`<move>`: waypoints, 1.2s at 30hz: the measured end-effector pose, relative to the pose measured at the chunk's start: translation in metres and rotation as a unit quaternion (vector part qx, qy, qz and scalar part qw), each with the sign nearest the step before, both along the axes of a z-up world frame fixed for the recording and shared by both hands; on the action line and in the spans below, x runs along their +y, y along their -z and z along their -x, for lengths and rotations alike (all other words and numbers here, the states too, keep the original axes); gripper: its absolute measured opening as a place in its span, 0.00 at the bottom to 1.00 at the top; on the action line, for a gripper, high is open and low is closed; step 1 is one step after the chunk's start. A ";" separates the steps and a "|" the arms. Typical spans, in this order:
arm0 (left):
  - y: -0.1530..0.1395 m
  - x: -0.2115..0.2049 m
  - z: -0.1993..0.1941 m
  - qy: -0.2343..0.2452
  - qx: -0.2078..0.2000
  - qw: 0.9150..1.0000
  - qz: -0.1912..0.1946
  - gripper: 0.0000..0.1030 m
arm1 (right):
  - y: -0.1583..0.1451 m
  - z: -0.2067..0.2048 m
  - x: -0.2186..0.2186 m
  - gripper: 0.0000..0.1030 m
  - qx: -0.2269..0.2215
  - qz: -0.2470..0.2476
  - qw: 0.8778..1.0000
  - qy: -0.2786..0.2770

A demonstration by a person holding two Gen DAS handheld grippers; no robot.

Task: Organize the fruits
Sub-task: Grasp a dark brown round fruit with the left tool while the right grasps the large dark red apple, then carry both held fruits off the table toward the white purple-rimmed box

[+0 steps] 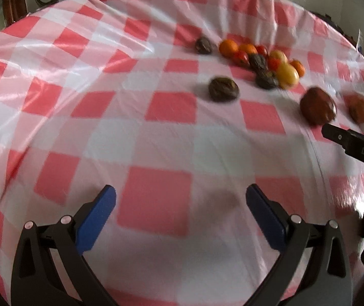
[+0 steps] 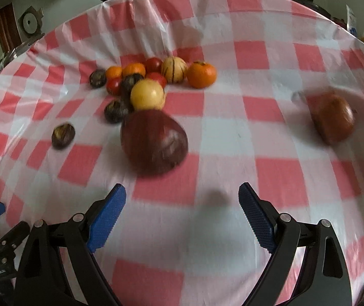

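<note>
Both tools hang over a desk (image 2: 233,51) spread with a red-and-white checked cloth, and both views are smeared by motion blur. The left tool (image 1: 180,199) stands wide open with nothing between its blue pads, only bare cloth beneath. The right tool (image 2: 182,199) is likewise spread wide and grips nothing. Taking the large dark red fruit (image 2: 154,145) as the landmark: it lies on the cloth just ahead of the right tool's open fingers, apart from them. Right behind it, seemingly touching, sits a pale yellow round fruit (image 2: 147,95). Behind that lies the main cluster: a striped pale melon-like fruit (image 2: 173,69), a big orange (image 2: 202,74) to its right, two smaller oranges (image 2: 133,70), small red tomatoes (image 2: 154,64) and dark purple wrinkled fruits (image 2: 117,111). Left of the landmark, lying alone, is another dark wrinkled fruit (image 2: 63,132). Well to the right of the landmark, clear of the cluster, rests a reddish-brown fruit (image 2: 332,117). In the left wrist view the same big dark red fruit (image 1: 318,108) appears at far right, with the black tip of the right tool (image 1: 335,131) just below it and the cluster of fruit (image 1: 261,61) beyond.
</note>
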State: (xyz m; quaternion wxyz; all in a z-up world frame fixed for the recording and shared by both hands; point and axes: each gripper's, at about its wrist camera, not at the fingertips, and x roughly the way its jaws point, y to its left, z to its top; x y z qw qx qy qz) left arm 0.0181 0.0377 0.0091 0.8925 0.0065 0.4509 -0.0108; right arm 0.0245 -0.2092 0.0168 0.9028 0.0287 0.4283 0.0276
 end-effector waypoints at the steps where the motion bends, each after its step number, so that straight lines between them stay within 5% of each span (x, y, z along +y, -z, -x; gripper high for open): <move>1: -0.002 0.003 -0.006 -0.004 -0.008 1.000 -0.004 0.99 | 0.000 -0.004 0.000 0.84 -0.001 -0.005 1.000 -0.003; 11: -0.004 -0.025 -0.092 0.018 -0.009 1.000 0.007 0.99 | 0.001 -0.040 0.015 0.74 -0.006 0.007 1.000 -0.027; 18: 0.004 -0.045 -0.128 0.039 0.005 0.999 -0.008 0.72 | 0.000 -0.038 0.011 0.64 -0.008 -0.018 0.999 -0.031; 22: 0.004 -0.052 -0.125 0.064 -0.012 0.998 -0.013 0.41 | -0.001 -0.036 0.014 0.56 -0.011 -0.017 0.999 -0.040; 28: 0.000 -0.049 -0.114 0.055 -0.023 0.998 0.007 0.41 | -0.001 -0.033 0.015 0.57 -0.015 -0.004 0.999 -0.032; 36: -0.025 -0.015 -0.066 -0.006 -0.080 0.995 0.065 0.41 | -0.004 -0.025 -0.004 0.57 -0.041 -0.069 0.996 -0.027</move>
